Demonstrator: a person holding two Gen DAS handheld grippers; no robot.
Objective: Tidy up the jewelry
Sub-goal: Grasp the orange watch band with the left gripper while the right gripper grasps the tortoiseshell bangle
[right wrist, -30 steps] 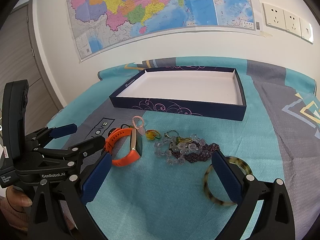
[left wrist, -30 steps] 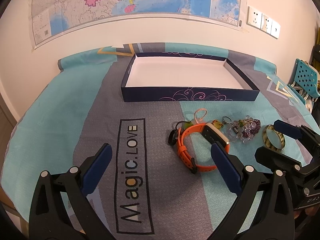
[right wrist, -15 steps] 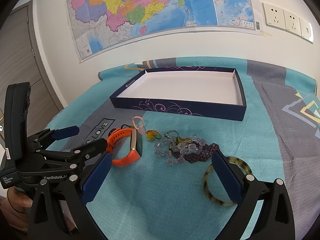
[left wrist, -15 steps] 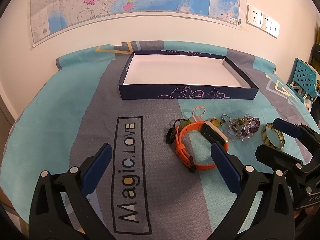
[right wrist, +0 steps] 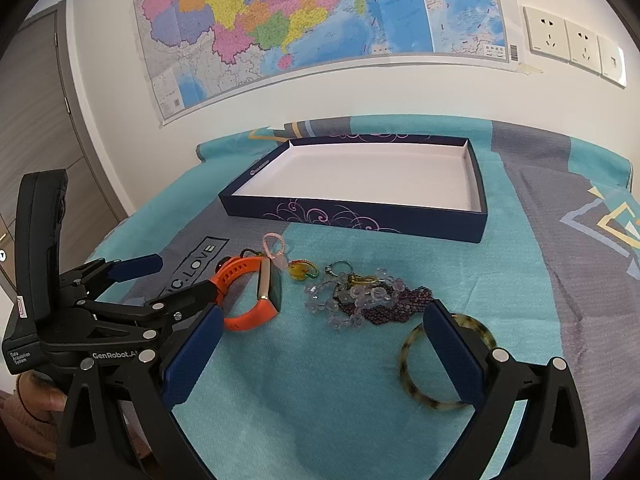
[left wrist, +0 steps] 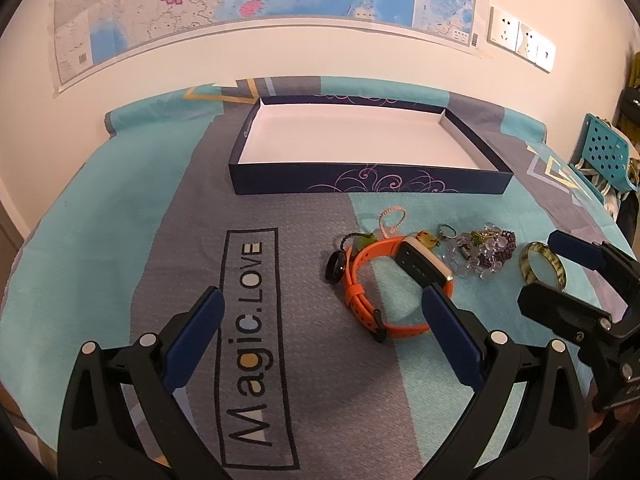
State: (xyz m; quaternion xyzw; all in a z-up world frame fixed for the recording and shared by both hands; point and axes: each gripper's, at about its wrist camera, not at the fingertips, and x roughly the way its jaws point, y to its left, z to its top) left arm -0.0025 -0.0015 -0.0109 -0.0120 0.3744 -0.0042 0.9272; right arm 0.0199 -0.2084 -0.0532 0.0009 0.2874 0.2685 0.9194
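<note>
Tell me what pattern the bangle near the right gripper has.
The bangle is mottled tortoiseshell, dark brown on yellowish green, clearest in the right wrist view.

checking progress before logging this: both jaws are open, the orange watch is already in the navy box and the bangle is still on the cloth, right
Not quite. The orange watch is not in the navy box, whose inside is bare; it lies on the cloth in front of it, as the right wrist view shows. Both jaws are open, and the bangle is on the cloth.
</note>
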